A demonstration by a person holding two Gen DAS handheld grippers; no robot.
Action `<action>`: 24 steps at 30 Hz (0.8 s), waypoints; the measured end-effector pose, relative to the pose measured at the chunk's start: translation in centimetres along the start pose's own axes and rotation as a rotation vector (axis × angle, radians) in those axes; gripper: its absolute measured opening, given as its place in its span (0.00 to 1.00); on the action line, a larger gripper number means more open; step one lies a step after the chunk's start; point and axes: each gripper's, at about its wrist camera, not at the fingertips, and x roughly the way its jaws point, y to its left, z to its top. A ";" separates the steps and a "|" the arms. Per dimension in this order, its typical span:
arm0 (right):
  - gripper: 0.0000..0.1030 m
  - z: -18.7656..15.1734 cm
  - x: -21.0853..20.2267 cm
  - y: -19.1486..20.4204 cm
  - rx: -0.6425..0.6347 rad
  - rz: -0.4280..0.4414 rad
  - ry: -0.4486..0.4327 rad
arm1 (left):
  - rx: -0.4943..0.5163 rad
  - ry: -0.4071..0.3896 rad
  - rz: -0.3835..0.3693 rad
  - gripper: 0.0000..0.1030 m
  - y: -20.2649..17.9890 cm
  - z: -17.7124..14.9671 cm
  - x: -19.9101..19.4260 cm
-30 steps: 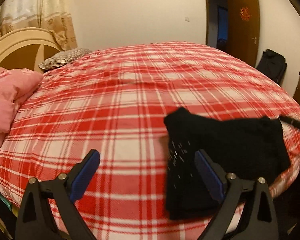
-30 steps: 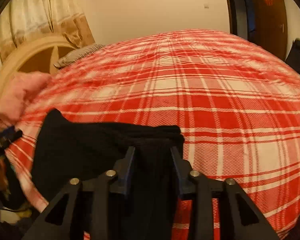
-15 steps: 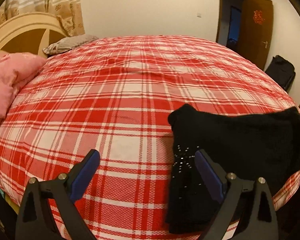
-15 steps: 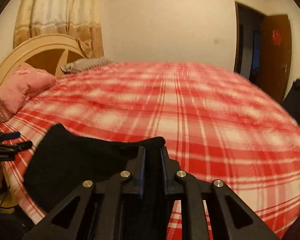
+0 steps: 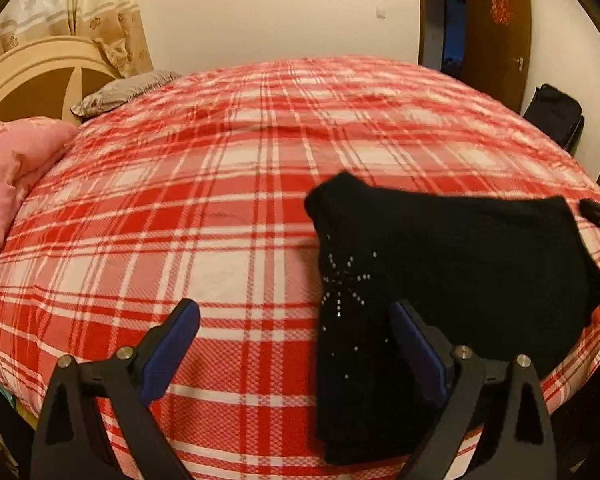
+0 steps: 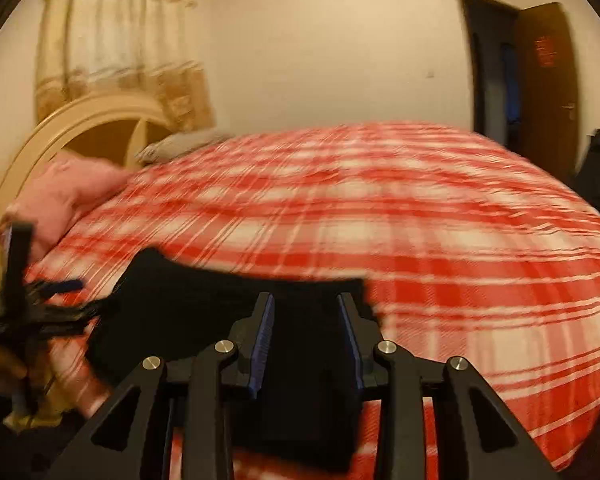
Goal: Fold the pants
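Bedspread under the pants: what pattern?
Red-and-white plaid bedspread, sharpest in the left wrist view.

My left gripper [image 5: 294, 322] hangs with its blue-padded fingers [image 5: 180, 332] spread wide, gripping nothing. My right gripper [image 6: 306, 308] has its jaws parted a moderate way, both fingers pointing forward and level.

Warm dim indoor light; strong fisheye bending, dark corners; right wrist view motion-blurred, left sharper
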 end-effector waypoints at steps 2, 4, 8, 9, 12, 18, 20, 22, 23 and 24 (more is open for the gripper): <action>0.33 -1.2 0.7 0.7 -0.020 0.013 0.047 | -0.009 -0.008 -0.004 0.95 0.3 0.1 -0.1; 0.33 -2.8 1.6 0.4 -0.006 0.001 0.112 | -0.015 0.017 -0.016 0.95 0.2 -0.2 0.3; 0.33 -5.1 1.7 -1.0 0.071 0.023 0.142 | -0.005 0.049 -0.024 0.95 -0.4 -1.7 0.7; 0.33 -5.2 1.6 -1.0 0.069 0.019 0.147 | -0.003 0.061 -0.017 0.95 -0.4 -2.1 0.9; 0.33 -5.5 1.3 -0.4 0.032 -0.007 0.148 | -0.022 0.074 -0.014 0.95 -0.4 -3.9 0.7; 0.34 -5.6 0.4 0.0 0.023 -0.025 0.164 | 0.010 0.078 -0.001 0.95 -0.6 -4.8 -0.2; 0.34 -5.0 -0.5 -0.3 0.061 -0.005 0.144 | 0.019 0.081 0.002 0.95 -0.7 -4.7 -0.3; 0.34 -4.4 -1.5 -1.0 0.119 0.013 0.097 | 0.041 0.081 0.008 0.95 -0.7 -4.4 -0.7; 0.34 -4.1 -1.8 -1.3 0.145 0.013 0.084 | 0.056 0.074 0.013 0.95 -0.8 -4.0 -1.1; 0.40 -3.6 -2.0 -1.9 0.191 0.012 0.070 | 0.066 0.062 0.016 0.95 -0.9 -3.7 -1.4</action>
